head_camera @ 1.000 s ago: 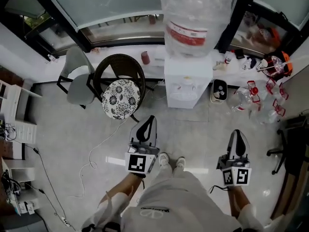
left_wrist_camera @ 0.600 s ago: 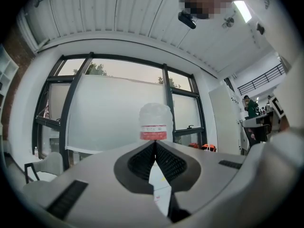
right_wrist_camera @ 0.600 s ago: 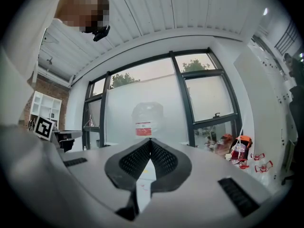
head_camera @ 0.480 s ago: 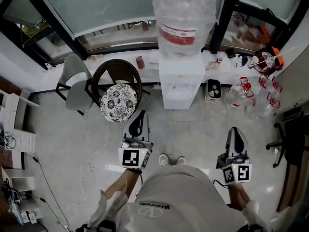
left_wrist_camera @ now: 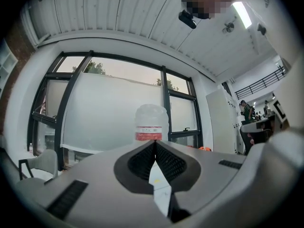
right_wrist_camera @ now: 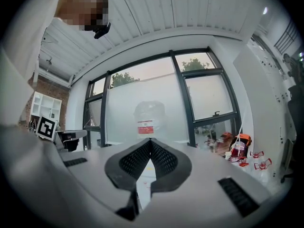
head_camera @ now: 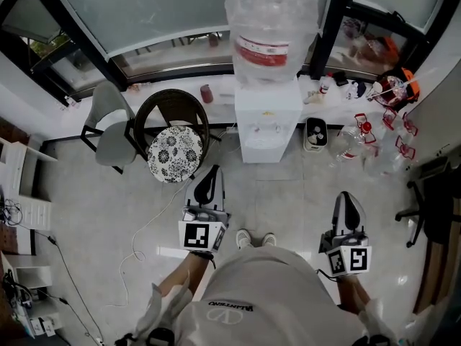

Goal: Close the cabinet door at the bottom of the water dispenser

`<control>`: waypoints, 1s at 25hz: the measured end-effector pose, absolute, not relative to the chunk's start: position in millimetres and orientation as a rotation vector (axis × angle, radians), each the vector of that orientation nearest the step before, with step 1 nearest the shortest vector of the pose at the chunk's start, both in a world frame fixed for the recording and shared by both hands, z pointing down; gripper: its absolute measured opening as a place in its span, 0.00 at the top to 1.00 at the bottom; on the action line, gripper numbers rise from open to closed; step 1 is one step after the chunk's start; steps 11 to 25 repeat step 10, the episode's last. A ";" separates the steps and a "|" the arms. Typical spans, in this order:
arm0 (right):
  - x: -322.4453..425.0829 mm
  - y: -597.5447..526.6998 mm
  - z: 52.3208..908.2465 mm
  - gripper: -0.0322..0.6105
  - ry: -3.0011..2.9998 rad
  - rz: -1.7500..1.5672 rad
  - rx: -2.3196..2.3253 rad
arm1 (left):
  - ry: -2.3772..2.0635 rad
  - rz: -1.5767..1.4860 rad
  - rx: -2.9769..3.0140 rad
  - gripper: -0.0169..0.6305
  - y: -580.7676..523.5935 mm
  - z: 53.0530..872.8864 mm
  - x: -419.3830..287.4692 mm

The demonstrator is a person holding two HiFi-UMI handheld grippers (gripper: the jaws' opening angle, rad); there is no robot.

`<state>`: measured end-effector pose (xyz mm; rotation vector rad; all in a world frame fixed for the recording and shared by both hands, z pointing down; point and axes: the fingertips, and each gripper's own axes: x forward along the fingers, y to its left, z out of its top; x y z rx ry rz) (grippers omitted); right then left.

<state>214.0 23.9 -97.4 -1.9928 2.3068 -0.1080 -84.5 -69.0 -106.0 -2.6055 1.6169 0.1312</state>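
Head view is shifting: the water dispenser (head_camera: 268, 125) is sitting further left than a second ago. Left gripper (head_camera: 213, 171) and right gripper (head_camera: 346, 196), jaws pressed together and empty, are hovering well short of it. Its bottom cabinet door (head_camera: 265, 152) is appearing flush, needing at most a gentle flat press.

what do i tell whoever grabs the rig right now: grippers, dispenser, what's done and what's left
Left gripper: shut, empty, held about level, aimed toward the water dispenser.
Right gripper: shut, empty, also aimed that way.
Neither touches anything; the person stands back, with open floor between them and the dispenser.
The dispenser stands against the window wall, with the wicker chair on its left in the head view.
Cabinet door: the steep head view foreshortens the lower front, so I cannot tell if it is open or shut.
Left: probably step in, check the door, push it shut if open.
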 end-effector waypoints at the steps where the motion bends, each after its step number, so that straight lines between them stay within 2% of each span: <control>1: 214.9 24.2 -97.2 0.93 2.305 -0.108 -1.996 | 1.626 0.128 -2.602 0.96 -69.6 -104.3 -86.3; 25: 215.8 25.9 -94.5 0.93 2.303 -0.118 -2.000 | 1.667 0.131 -2.611 0.96 -66.7 -99.0 -90.7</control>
